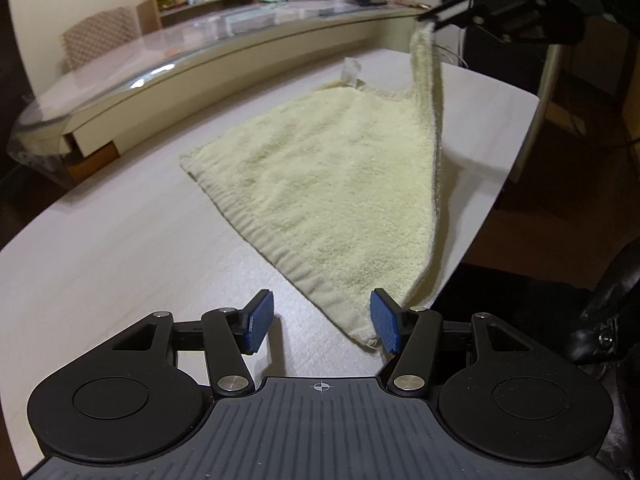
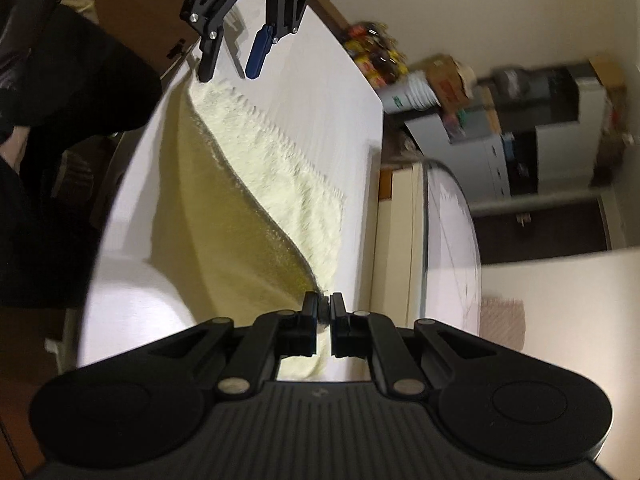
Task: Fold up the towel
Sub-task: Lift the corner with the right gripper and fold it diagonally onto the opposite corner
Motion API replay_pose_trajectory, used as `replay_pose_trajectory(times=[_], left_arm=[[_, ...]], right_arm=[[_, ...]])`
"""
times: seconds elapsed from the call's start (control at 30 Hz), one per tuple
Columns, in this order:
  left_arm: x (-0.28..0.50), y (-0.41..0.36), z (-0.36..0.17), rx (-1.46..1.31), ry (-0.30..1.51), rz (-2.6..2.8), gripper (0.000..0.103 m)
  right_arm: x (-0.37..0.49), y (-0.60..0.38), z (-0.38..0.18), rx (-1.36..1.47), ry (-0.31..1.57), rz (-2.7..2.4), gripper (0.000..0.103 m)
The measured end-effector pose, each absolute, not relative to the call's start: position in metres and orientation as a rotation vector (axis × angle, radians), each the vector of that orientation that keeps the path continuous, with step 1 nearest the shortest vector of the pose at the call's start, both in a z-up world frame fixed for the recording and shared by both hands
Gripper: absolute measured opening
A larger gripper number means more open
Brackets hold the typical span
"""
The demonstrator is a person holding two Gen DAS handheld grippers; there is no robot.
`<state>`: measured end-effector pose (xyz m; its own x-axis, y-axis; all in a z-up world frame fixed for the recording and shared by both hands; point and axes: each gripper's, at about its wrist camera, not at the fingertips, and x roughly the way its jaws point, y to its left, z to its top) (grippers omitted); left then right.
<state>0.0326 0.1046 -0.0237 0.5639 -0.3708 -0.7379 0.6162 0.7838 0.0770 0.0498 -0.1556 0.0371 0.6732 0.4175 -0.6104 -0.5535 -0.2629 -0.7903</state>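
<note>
The pale yellow towel (image 1: 328,184) is spread on the white table (image 1: 120,264), most of it flat, with its far right corner lifted clear of the tabletop. That corner is clamped between the closed jaws of the right gripper (image 2: 324,312), and a taut ridge of cloth is drawn from the pinch down toward the near corner of the towel. The left gripper (image 1: 320,320) is held low at that near corner with its jaws apart; one blue pad (image 1: 384,320) sits just beside or touching the corner tip, the other pad is well clear over bare table, so nothing is gripped. The step in hand is judged to be corner pickup for the first fold: one corner is taken, the other is not yet. Next, the left jaws need to be brought around the near corner and closed on it, the hem being caught between both pads. Then both corners are likely to be carried together across the towel to its far left edge. Slack on the lifted side should be kept even, or the fold is likely skewed.
</note>
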Motion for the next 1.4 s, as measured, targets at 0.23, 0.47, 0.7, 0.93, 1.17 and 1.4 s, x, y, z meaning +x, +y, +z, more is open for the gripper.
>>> replay_pose_trajectory(times=[0.23,0.47,0.7,0.93,1.17,1.4], left_arm=[[0.023,0.116,-0.022,0.260,0.712,-0.511,0.058],[0.017,0.127,-0.025,0.207,0.705,-0.479,0.058],[0.014,0.127,-0.024,0.202,0.703,-0.488,0.059],[0.012,0.126,-0.026,0.191,0.702,-0.510,0.059],[0.007,0.123,-0.028,0.180,0.694,-0.496,0.060],[0.007,0.126,-0.031,0.139,0.687,-0.472,0.063]], right_arm=[[0.090,-0.127,0.043,-1.633,0.122,1.022,0.007],[0.127,-0.097,0.042,-1.646,0.146,1.079,0.007],[0.148,-0.077,0.038,-1.651,0.151,1.110,0.007],[0.163,-0.067,0.031,-1.669,0.169,1.117,0.007],[0.177,-0.047,0.023,-1.700,0.157,1.146,0.007],[0.195,-0.017,0.006,-1.736,0.154,1.199,0.007]])
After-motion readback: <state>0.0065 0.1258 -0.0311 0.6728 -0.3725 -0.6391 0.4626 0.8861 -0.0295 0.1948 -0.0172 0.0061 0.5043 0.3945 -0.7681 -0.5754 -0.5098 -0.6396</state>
